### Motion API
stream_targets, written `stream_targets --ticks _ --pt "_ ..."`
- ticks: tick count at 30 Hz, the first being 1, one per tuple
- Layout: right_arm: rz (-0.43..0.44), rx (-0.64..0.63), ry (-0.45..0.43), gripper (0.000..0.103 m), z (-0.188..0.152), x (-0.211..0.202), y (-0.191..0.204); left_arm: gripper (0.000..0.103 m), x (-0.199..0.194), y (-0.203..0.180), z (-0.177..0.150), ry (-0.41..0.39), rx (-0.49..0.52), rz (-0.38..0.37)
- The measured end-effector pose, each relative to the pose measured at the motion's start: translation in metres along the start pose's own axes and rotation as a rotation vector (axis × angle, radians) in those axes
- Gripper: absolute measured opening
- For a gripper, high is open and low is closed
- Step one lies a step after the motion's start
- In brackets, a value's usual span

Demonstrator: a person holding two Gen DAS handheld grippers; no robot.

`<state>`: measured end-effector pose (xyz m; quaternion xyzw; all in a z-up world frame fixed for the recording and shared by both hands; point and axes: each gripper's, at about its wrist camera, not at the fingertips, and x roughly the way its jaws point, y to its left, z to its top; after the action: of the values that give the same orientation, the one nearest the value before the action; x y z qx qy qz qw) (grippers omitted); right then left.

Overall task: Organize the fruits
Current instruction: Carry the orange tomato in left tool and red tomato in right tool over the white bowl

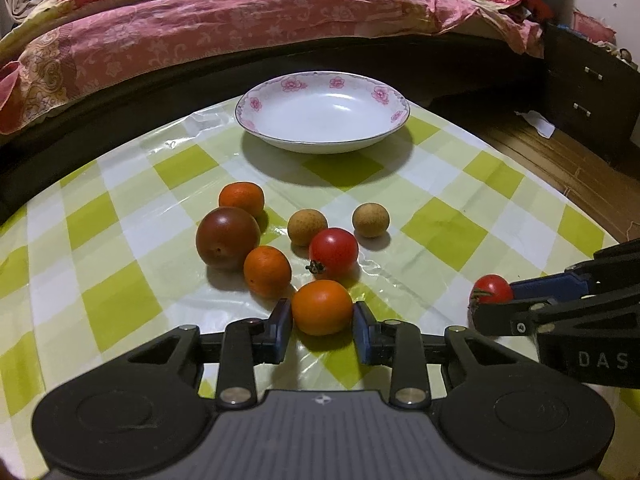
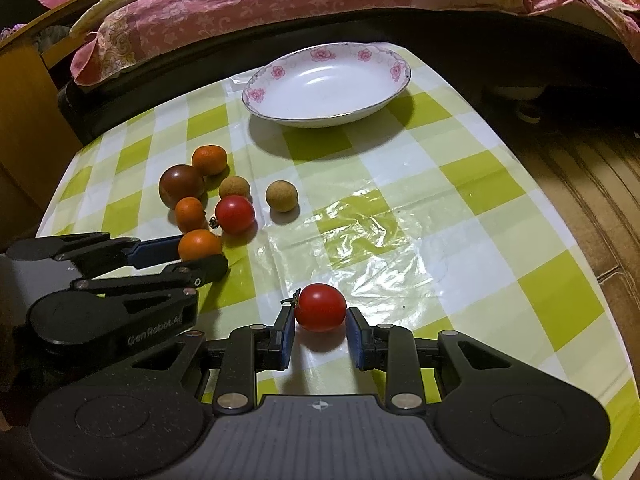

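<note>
Straddling an orange tomato (image 1: 322, 307), the left tongs (image 1: 322, 327) sit low on the checked tabletop (image 1: 440, 232), blue pads just beside its flanks; whether they press it I cannot tell. Over to the right, the right tongs (image 2: 320, 330) flank a red tomato (image 2: 320, 307) (stem pointing left), one pad touching, the other a sliver apart, so a grip is unclear. Just beyond the orange tomato lies a cluster: a second red tomato (image 1: 333, 251), two small oranges (image 1: 267, 271) (image 1: 241, 199), a dark brownish tomato (image 1: 227, 238) and two tan longans (image 1: 307, 227) (image 1: 370, 220). Farther back stands a floral-rimmed white dish (image 1: 256, 104), well apart from the fruit. Behind it lies a bed with pink covers (image 1: 200, 32).
</note>
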<state>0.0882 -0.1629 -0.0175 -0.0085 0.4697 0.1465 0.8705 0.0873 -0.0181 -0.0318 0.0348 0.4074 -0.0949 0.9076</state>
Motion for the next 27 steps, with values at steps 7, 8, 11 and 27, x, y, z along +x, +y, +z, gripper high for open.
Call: stream_targets --ticks 7,8,11,27 --pt "-0.021 -0.033 -0.016 0.024 0.0 -0.001 0.003 0.039 -0.01 -0.004 -0.005 0.005 0.011 -0.006" --pt "-0.024 -0.038 -0.019 0.024 0.0 -0.002 0.004 0.039 -0.011 -0.005 -0.005 0.002 0.01 -0.007" --pt "-0.033 -0.059 -0.038 0.024 0.001 -0.006 0.007 0.039 -0.017 -0.006 -0.003 -0.011 0.011 -0.005" --pt "-0.046 -0.108 -0.096 0.024 0.007 -0.022 0.019 0.039 -0.028 -0.01 0.009 -0.058 0.004 -0.02"
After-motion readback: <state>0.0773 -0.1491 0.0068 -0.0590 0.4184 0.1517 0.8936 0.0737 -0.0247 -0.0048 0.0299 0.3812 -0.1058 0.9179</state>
